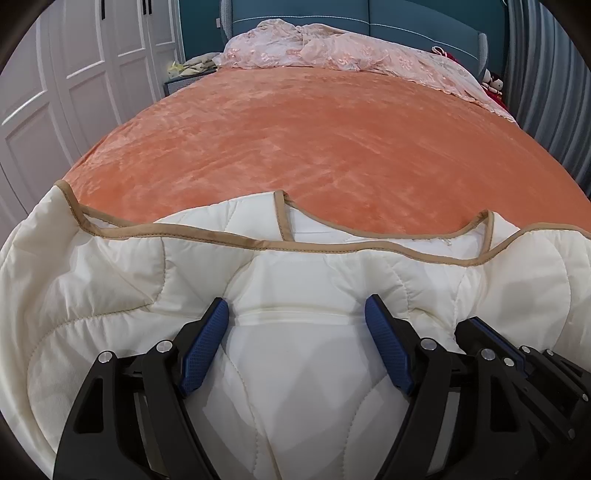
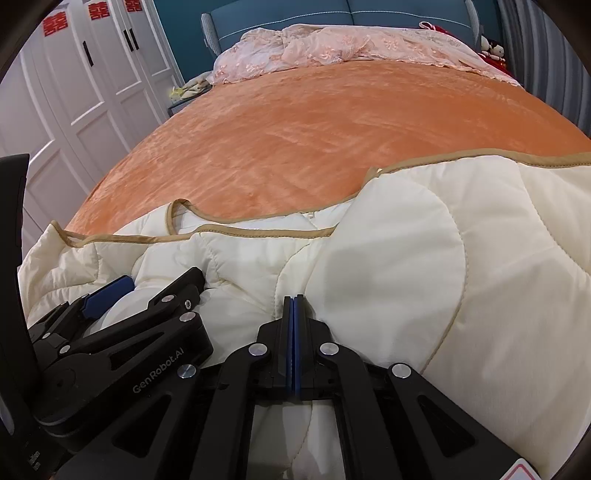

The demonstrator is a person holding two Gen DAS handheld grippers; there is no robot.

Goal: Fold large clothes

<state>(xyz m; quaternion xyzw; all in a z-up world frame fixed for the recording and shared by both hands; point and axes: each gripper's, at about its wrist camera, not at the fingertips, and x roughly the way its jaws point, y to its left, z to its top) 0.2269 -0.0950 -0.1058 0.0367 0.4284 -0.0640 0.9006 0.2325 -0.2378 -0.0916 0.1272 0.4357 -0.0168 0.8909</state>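
A cream quilted jacket (image 1: 295, 280) with tan trim lies bunched at the near edge of the bed; it also shows in the right wrist view (image 2: 388, 258). My left gripper (image 1: 297, 310) is open, its blue pads (image 1: 207, 343) straddling a fold of the jacket without closing on it. It also shows at the left of the right wrist view (image 2: 147, 284). My right gripper (image 2: 294, 299) is shut, pads pressed together at the jacket's surface; whether cloth is pinched cannot be told. It shows at the right edge of the left wrist view (image 1: 484, 328).
An orange plush blanket (image 1: 295, 140) covers the bed. A crumpled pink lace quilt (image 1: 332, 48) lies at the blue headboard (image 1: 406, 18). White wardrobe doors (image 1: 74, 74) stand left, a grey curtain (image 1: 546, 74) right, red dolls (image 1: 493, 83) by the headboard.
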